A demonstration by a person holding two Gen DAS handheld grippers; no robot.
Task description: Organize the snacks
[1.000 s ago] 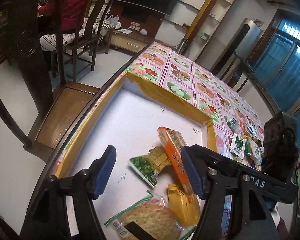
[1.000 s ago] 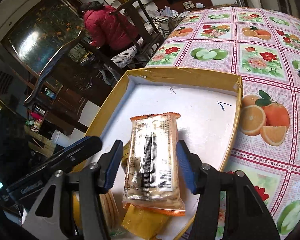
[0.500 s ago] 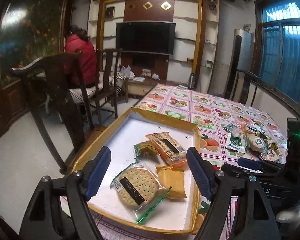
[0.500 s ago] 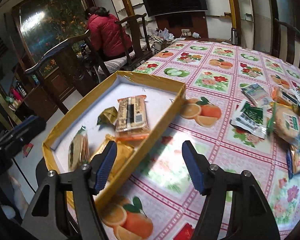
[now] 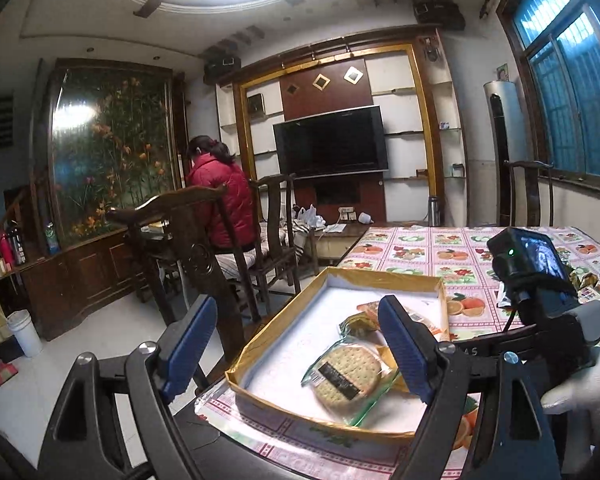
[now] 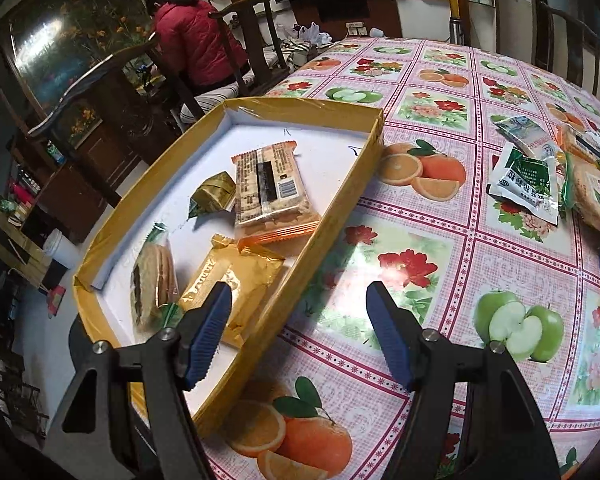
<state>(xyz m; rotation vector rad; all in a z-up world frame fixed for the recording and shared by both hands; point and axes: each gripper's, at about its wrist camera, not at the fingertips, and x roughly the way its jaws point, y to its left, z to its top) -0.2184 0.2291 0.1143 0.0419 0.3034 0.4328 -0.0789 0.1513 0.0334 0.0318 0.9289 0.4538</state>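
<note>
A shallow yellow box point(image 6: 340, 200) point(image 5: 380, 278) with a white floor sits at the table's left edge. In it lie an orange-edged cracker bar point(image 6: 270, 190), a round biscuit pack point(image 6: 152, 276) point(image 5: 346, 372), a gold sachet point(image 6: 232, 284) and a small green-gold packet point(image 6: 212, 196). Several loose snack packets point(image 6: 524, 178) lie on the table to the right. My left gripper point(image 5: 296, 348) is open and empty, raised before the box's near end. My right gripper point(image 6: 300, 336) is open and empty, over the box's right wall and the tablecloth.
The table has a fruit-and-flower print cloth point(image 6: 440, 240). Dark wooden chairs point(image 5: 204, 248) stand to the left of the table, and a person in a red jacket point(image 5: 220, 204) sits there. The right gripper's body with its camera point(image 5: 536, 276) shows at the right of the left wrist view.
Both grippers have pulled back and up from the box. The right gripper let go of the cracker bar, which now lies in the box.
</note>
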